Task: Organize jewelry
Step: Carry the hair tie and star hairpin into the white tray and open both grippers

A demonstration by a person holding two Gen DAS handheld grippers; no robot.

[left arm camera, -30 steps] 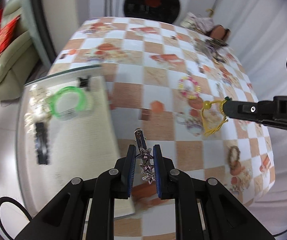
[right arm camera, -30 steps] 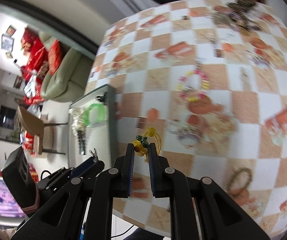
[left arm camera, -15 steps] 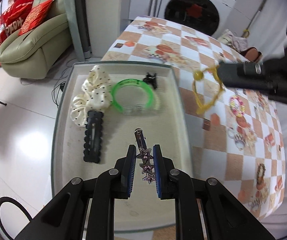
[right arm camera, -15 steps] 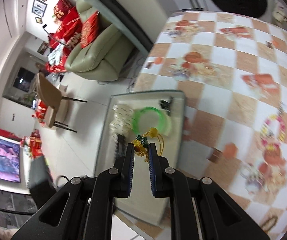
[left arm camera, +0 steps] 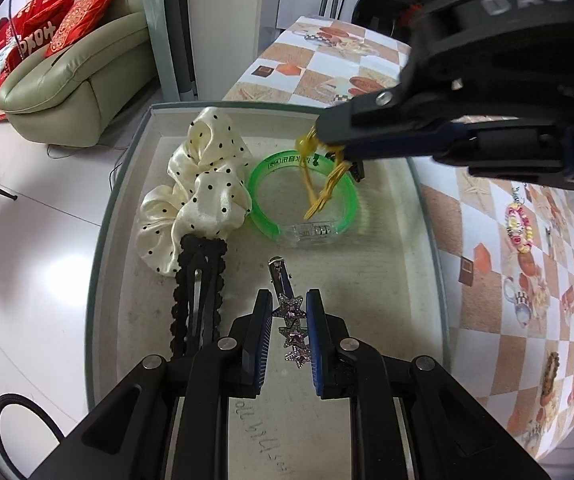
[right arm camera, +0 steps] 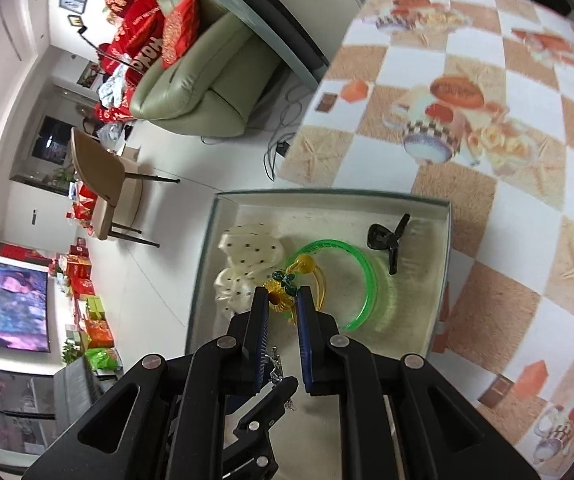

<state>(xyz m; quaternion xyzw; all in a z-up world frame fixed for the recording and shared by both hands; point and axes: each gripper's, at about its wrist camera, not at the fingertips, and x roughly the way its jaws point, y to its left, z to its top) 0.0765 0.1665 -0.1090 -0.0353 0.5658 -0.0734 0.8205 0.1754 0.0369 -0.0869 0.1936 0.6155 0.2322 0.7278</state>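
My left gripper (left arm camera: 287,304) is shut on a silver star hair clip (left arm camera: 291,320) and holds it just above the floor of the grey tray (left arm camera: 103,232). My right gripper (right arm camera: 282,298) is shut on a yellow string bracelet (right arm camera: 311,276) with a sunflower charm; it hangs over the green bangle (right arm camera: 363,280) in the tray (right arm camera: 445,248). In the left wrist view the right gripper (left arm camera: 327,148) reaches in from the right with the yellow bracelet (left arm camera: 323,188) dangling inside the green bangle (left arm camera: 265,204).
In the tray lie a cream polka-dot scrunchie (left arm camera: 195,200), a black scalloped hair clip (left arm camera: 197,300) and a small black claw clip (right arm camera: 389,240). A bead bracelet (left arm camera: 519,228) lies on the checkered tablecloth (left arm camera: 483,304). Sofa and floor are beyond the tray's left edge.
Both grippers have moved from over the tablecloth to over the tray. The right gripper has brought the yellow bracelet down over the green bangle. The left gripper has sunk lower with the star clip.
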